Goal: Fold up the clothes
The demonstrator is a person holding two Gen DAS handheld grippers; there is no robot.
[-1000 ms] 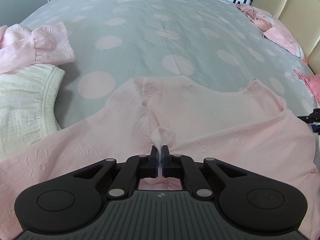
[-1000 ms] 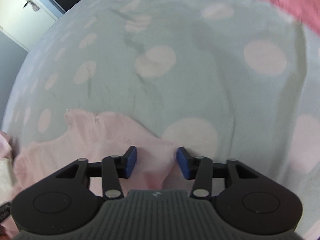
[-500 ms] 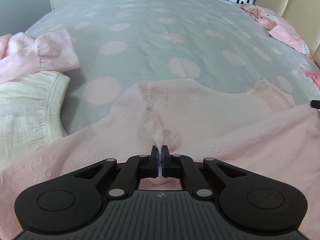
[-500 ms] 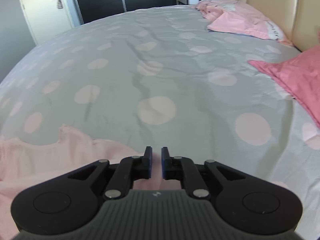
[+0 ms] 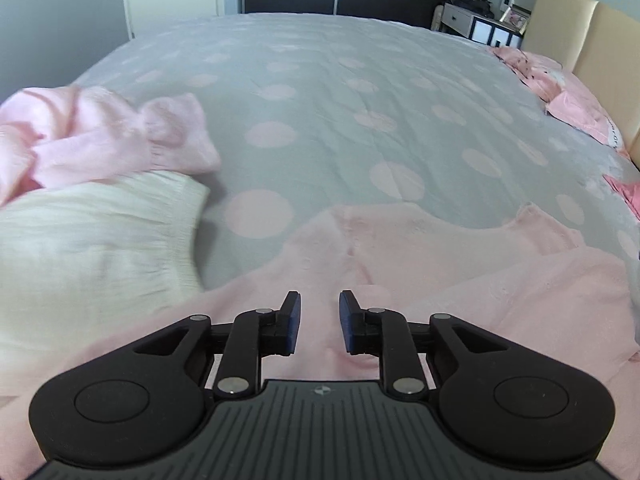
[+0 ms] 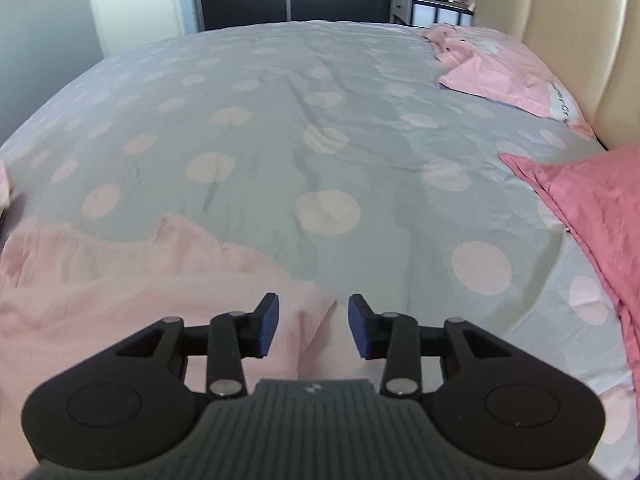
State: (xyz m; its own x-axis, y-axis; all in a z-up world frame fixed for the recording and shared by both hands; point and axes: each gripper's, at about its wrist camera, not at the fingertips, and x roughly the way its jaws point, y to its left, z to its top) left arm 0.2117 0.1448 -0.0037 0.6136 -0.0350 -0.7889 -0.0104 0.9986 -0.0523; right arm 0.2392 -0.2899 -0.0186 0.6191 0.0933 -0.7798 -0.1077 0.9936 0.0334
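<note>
1. Two tools, left tool [image 5: 319, 307] and right tool [image 6: 313, 312], gape wide, gripping nothing, each poised over the pink top [image 5: 460, 264].
2. Top lies spread at the bed's [image 5: 340, 92] near edge, flat for folding.
3. Cream garment [image 5: 92, 236] waits leftward.

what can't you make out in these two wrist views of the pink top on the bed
- Near hem of the pink top: left wrist view, hidden under the left gripper.
- Cream garment: left wrist view, motion-blurred, cut by the left edge.
- Pink top's left part: right wrist view, blurred, cut off beside the right gripper.
</note>
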